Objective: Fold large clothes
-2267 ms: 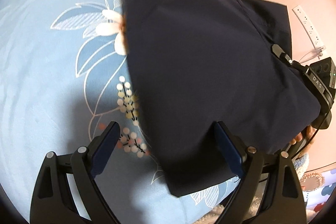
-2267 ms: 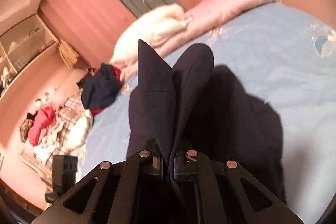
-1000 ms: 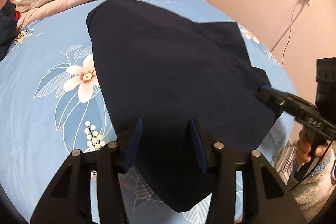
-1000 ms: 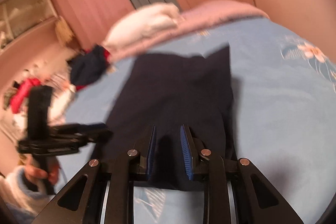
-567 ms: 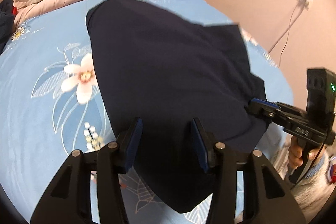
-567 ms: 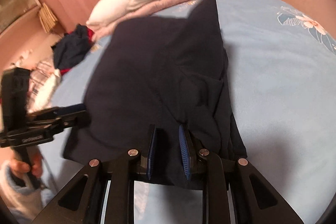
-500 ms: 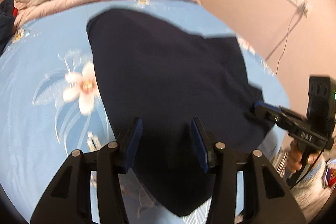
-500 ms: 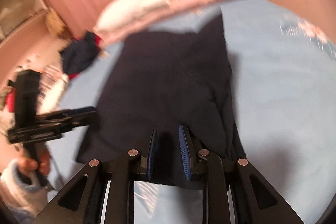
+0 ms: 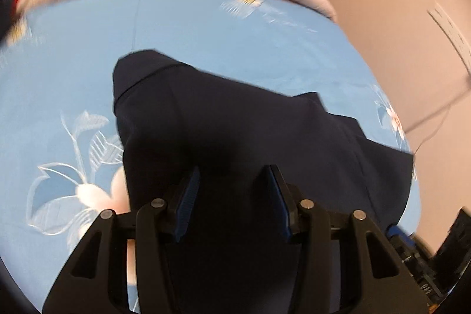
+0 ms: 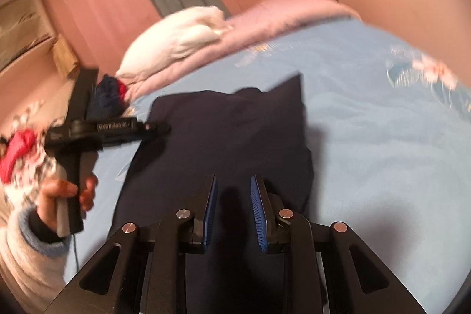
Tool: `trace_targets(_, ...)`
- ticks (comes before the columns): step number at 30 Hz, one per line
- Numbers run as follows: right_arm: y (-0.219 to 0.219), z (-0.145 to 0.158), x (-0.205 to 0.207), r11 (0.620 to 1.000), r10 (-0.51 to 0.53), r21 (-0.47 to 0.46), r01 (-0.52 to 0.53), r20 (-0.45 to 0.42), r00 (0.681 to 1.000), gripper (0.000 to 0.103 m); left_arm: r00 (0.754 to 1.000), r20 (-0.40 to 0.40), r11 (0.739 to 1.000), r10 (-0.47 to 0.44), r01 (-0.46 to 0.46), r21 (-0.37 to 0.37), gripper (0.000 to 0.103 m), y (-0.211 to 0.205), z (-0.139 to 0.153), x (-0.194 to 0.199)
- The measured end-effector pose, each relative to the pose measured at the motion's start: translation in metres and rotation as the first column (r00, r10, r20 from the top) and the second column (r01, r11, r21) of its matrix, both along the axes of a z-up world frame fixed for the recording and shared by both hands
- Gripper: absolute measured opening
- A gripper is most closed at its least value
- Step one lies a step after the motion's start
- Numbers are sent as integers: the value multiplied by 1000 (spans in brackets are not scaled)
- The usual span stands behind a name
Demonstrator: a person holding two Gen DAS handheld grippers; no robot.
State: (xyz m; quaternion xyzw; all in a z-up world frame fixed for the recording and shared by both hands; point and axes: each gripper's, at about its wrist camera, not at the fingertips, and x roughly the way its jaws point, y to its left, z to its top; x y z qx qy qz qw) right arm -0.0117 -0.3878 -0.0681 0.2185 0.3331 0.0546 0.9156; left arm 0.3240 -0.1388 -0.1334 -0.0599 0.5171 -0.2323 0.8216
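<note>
navy garment (image 10: 223,137) lies flat on the blue floral bedsheet (image 10: 382,122), under and ahead of both tongs. left gripper (image 9: 232,196) and right gripper (image 10: 234,205) hover partly open, gripping nothing. best to pinch one edge each, lift evenly, then fold without dragging.

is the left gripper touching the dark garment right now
Cannot tell. In the right wrist view the left gripper has its tip at the dark garment edge, but blur hides any gap or contact.
</note>
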Motion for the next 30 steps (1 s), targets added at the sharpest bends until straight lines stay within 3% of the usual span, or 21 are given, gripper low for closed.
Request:
trace_targets(4, -5, -22, 11, 999, -6, 46, 9, -77, 997, 24, 998, -67, 1000, 1, 0, 3, 44, -5, -14, 14)
trace_targets(11, -14, -33, 7, 987, -9, 156, 26, -108, 994, 24, 999, 23, 996, -31, 29, 80, 45, -5, 10, -17)
trace_targets(17, -3, 0, -35, 996, -1, 88, 0, 11, 1000, 25, 981, 140, 990, -137, 134, 30, 46, 18, 35, -107)
trace_targets(21, 11, 8, -55, 1000, 8, 7, -8, 37, 999, 25, 973, 162, 986, -167, 164, 28, 47, 27, 23, -152)
trace_targets(23, 21, 8, -64, 1000, 18, -25, -17, 44, 999, 25, 964, 184, 981, -190, 179, 72, 49, 28, 10, -173)
trace_targets(25, 29, 1, -65, 998, 35, -53, -33, 26, 999, 25, 959, 201, 978, -202, 185, 99, 52, 23, -1, -178)
trace_targets(30, 40, -31, -39, 993, 14, -119, -28, -113, 994, 25, 952, 204, 968, -227, 198, 153, 61, 13, -14, -177)
